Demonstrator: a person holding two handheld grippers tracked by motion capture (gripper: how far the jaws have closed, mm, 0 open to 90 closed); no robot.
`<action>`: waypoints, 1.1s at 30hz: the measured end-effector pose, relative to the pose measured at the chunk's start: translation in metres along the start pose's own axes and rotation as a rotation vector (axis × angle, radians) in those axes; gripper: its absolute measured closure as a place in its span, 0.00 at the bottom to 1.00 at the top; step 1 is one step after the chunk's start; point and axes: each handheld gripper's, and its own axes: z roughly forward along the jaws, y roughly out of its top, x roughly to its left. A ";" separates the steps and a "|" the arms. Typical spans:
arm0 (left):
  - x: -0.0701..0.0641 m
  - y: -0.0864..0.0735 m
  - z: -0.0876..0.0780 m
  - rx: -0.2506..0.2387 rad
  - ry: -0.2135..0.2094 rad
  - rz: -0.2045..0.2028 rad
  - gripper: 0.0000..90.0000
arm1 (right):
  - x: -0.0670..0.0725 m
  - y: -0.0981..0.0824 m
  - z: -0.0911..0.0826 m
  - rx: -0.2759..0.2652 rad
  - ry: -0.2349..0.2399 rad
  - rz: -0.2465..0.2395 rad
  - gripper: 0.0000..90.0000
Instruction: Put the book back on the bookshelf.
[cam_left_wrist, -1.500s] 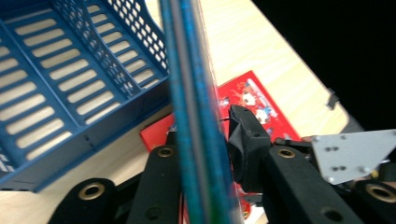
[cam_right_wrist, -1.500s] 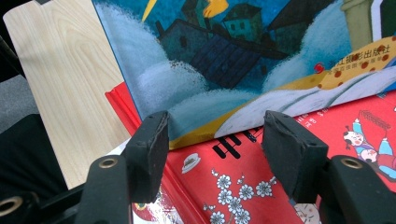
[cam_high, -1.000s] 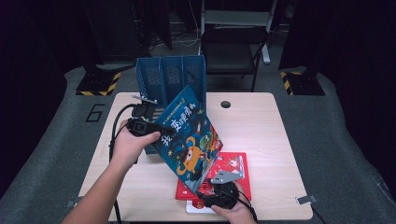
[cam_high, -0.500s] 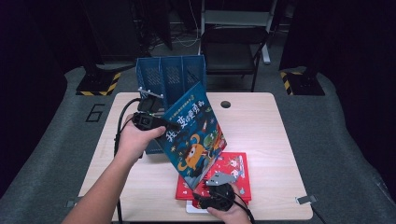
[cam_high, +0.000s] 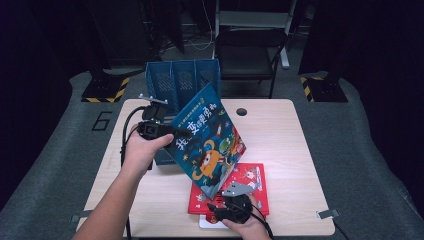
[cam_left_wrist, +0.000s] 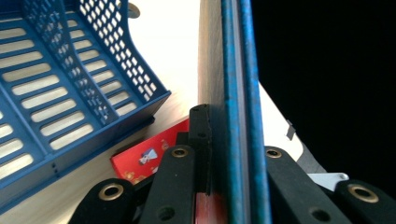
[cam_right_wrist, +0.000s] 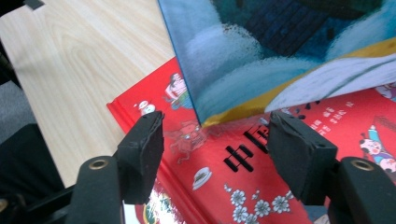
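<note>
- Your left gripper is clamped on the edge of the blue book; the left gripper view shows both jaws pressed flat against its covers.
- The book hangs tilted above the table, its top corner near the rack and its low corner over the red book.
- Your right gripper sits at the near edge with its jaws apart, holding nothing. In the right gripper view the blue book's low corner hangs just ahead of the gap, with the red book under it.
- Risk, as I judge it: you hold a wide book by one edge only. Swing it fast and it could pivot in the jaws or slip out onto the red book.
- The low corner may catch the red book and drag it if you drop your hand before turning the book upright.
- If you're heading for the rack, a tilted book is likely to strike a divider or the front wall and push the rack back. Square it first.
- Closing the right jaws now could pinch the low corner and fight your left hand's grip.
- The rack has three slots; the ones seen in the left gripper view look empty. The far parts I can't make out.
</note>
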 end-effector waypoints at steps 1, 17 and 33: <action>-0.002 0.001 -0.001 0.001 0.003 0.003 0.92 | 0.000 0.001 0.001 -0.004 0.002 0.016 0.40; -0.005 0.005 -0.005 -0.012 -0.003 0.003 0.92 | -0.008 0.005 0.005 -0.029 0.000 0.089 0.55; -0.015 0.012 -0.004 -0.016 -0.001 0.043 0.91 | -0.012 0.005 -0.001 -0.068 -0.012 0.112 0.58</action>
